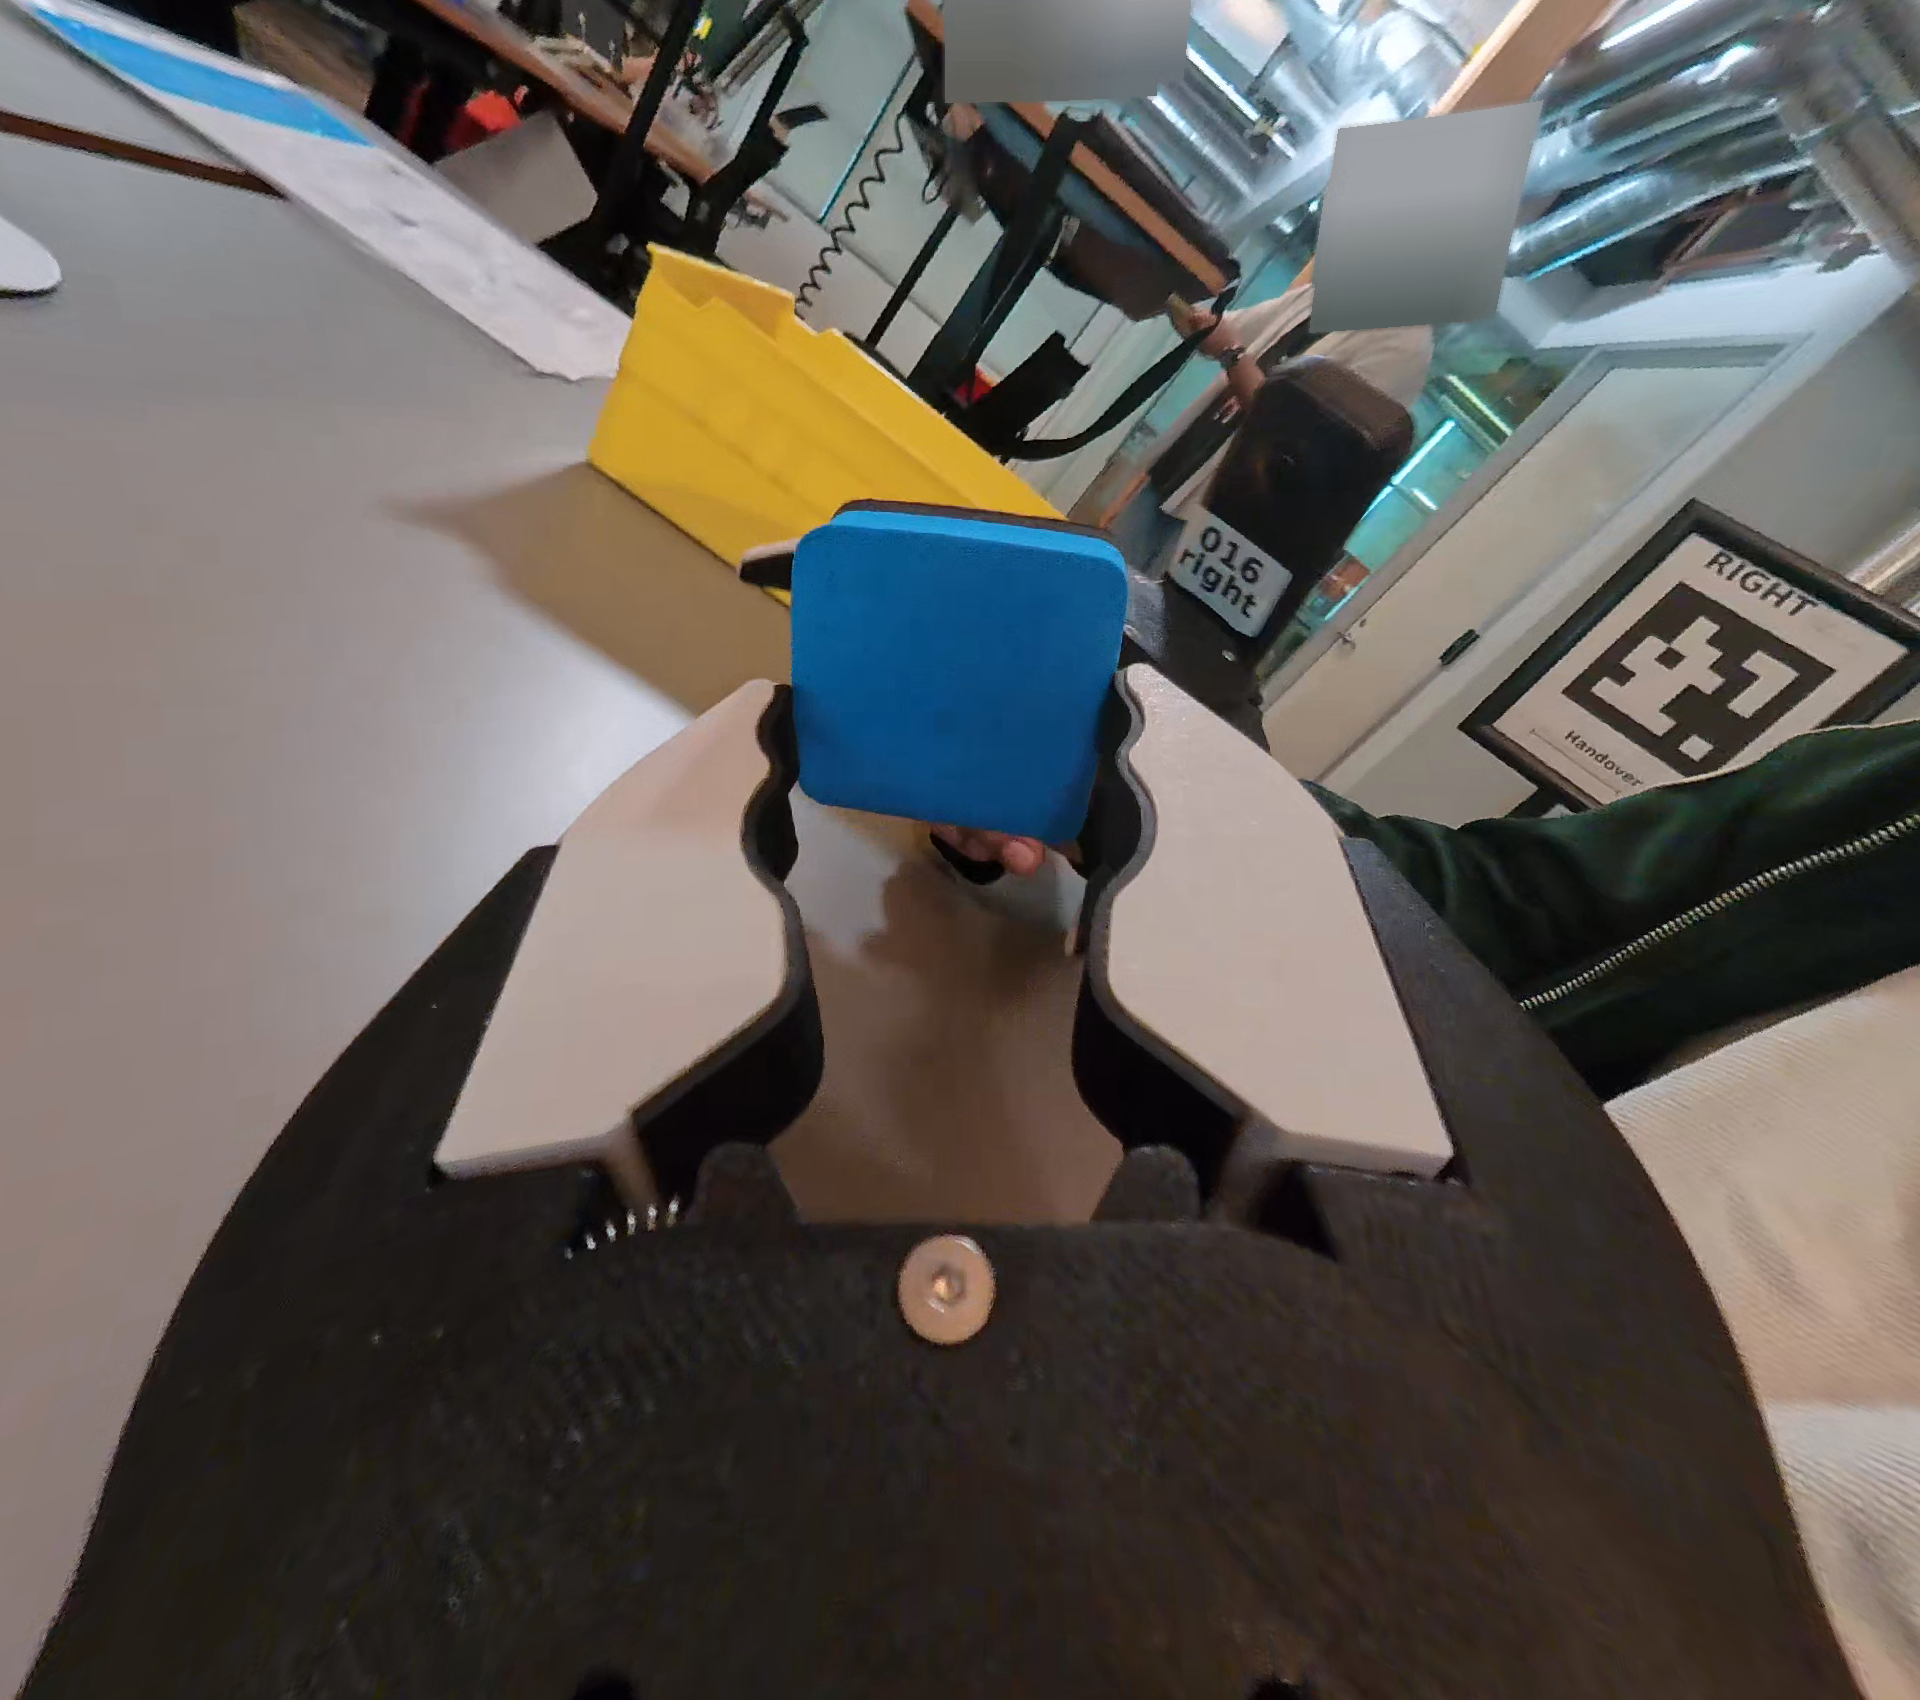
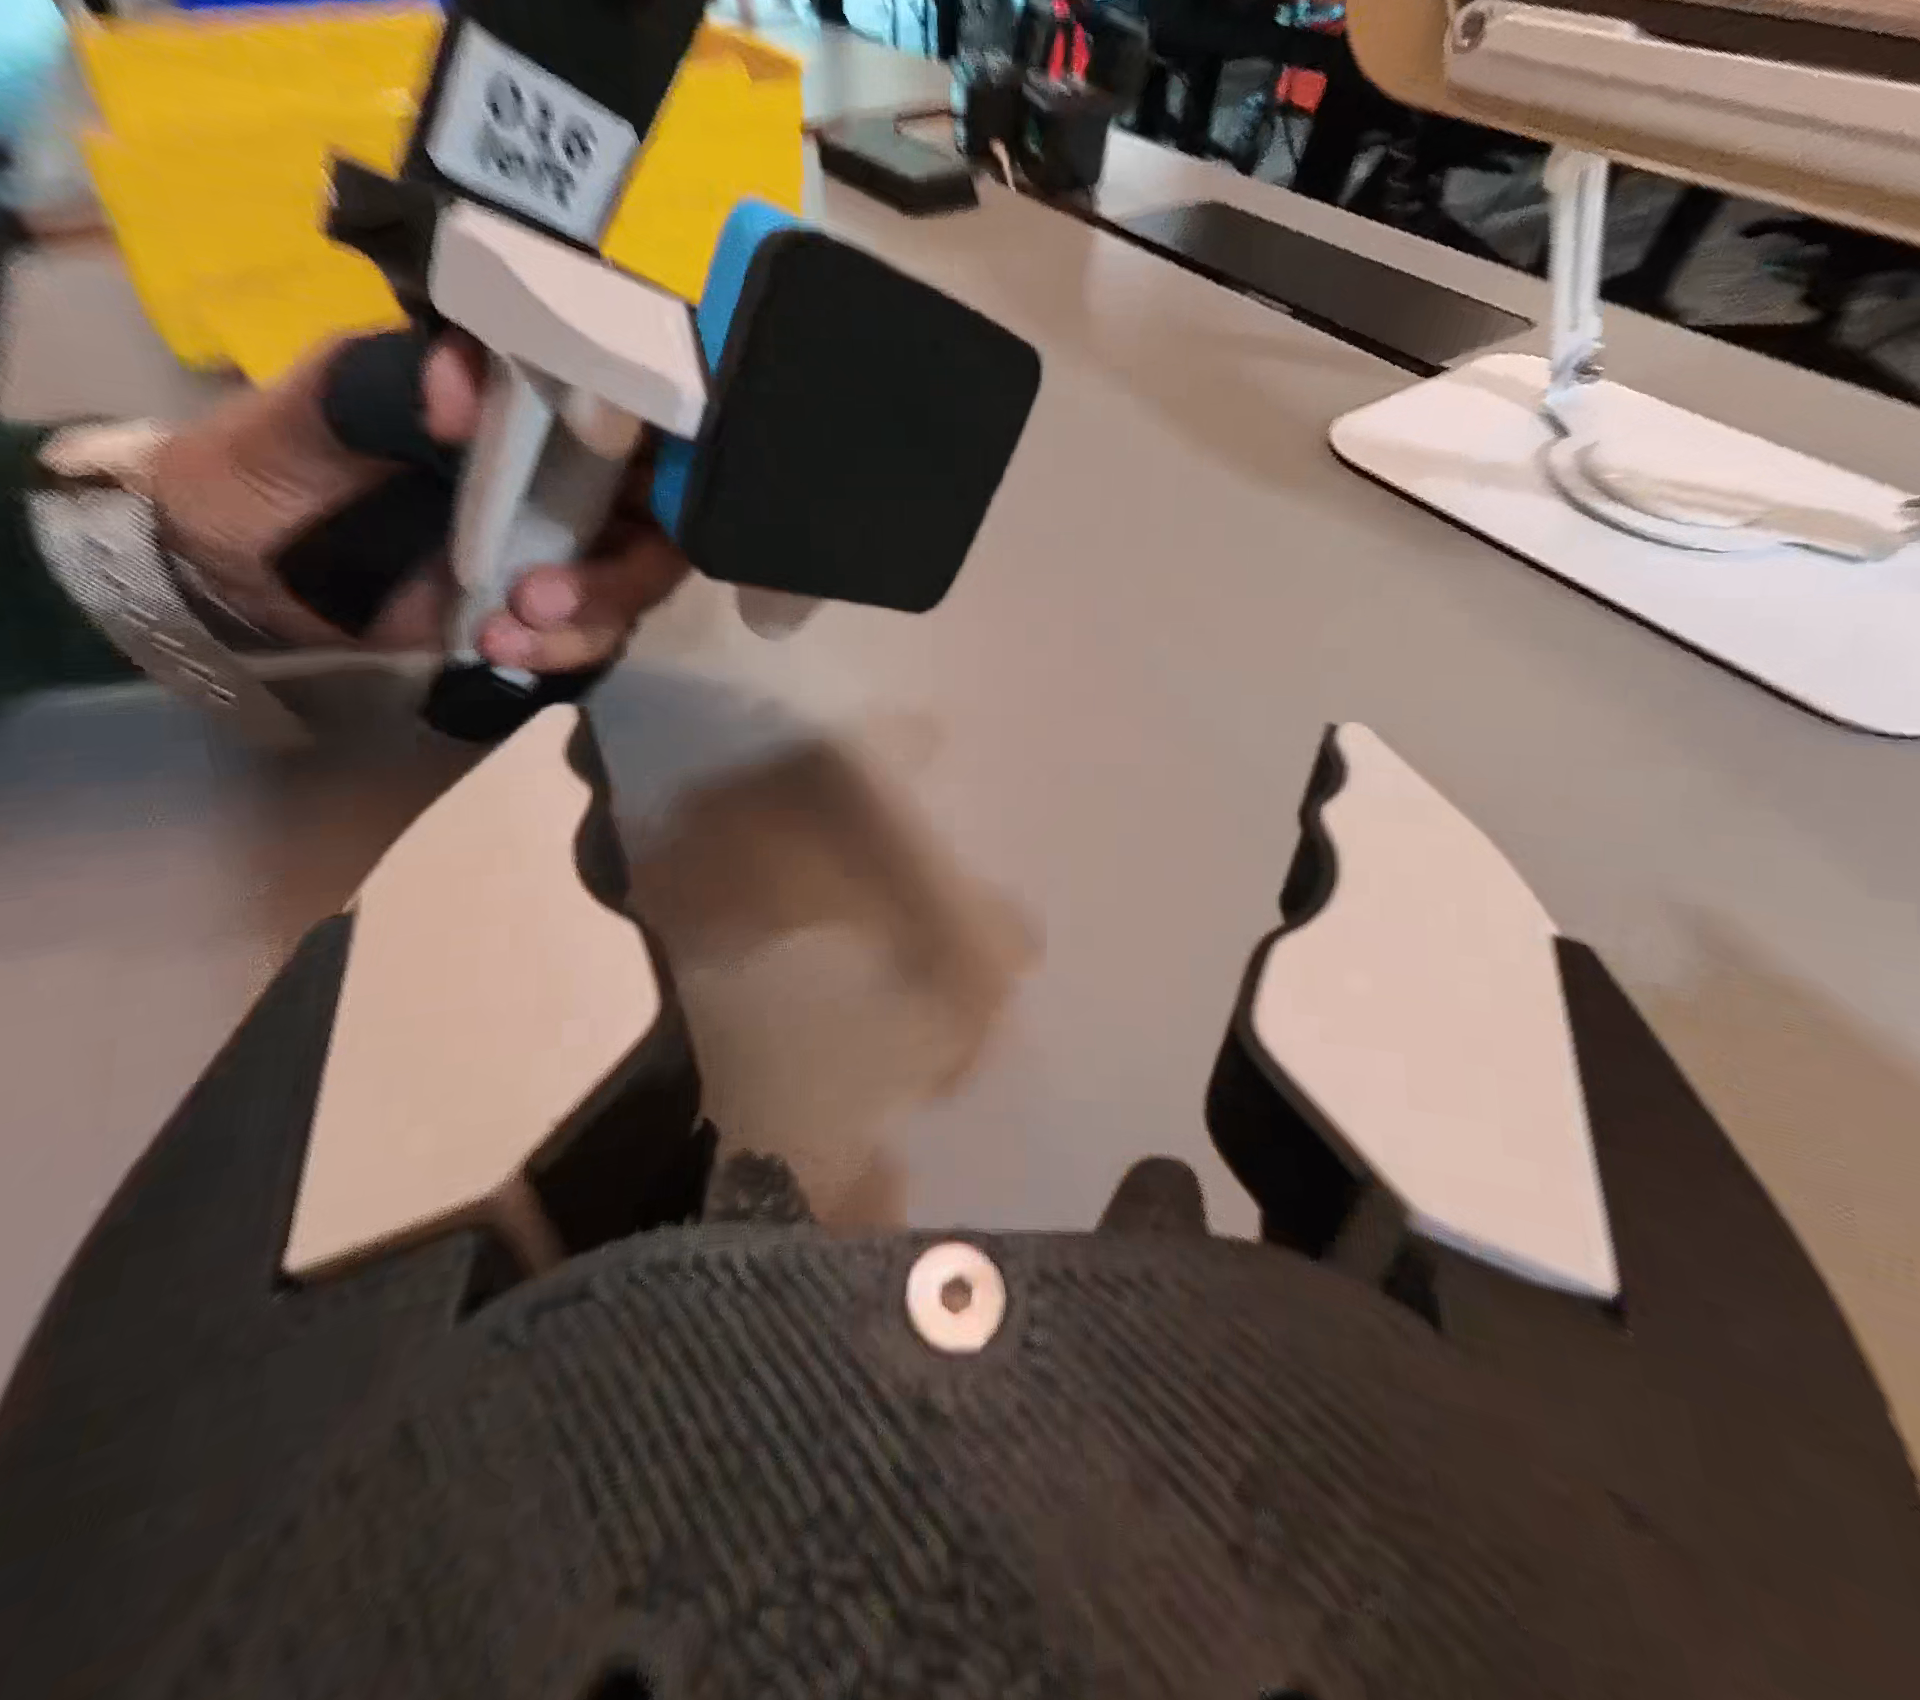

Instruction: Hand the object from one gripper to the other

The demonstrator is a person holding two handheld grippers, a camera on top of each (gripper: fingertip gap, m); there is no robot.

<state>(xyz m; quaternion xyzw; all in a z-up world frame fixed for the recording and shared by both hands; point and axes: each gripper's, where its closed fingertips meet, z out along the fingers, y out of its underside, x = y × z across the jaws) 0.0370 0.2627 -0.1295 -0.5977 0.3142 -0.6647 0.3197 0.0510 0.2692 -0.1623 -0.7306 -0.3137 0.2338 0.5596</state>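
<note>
One grey table [image 2: 1143, 611], yellow bins [image 1: 727, 414], cluttered workshop benches behind.

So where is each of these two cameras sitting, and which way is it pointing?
Left wrist view: mounted on the left gripper, looking forward along its fingers, which clamp a blue-and-black eraser; a green sleeve shows at right.
Right wrist view: mounted on the right gripper, jaws open and empty, facing the left gripper and the hand holding it.
Shared: the eraser, the yellow bin and the grey table.
</note>
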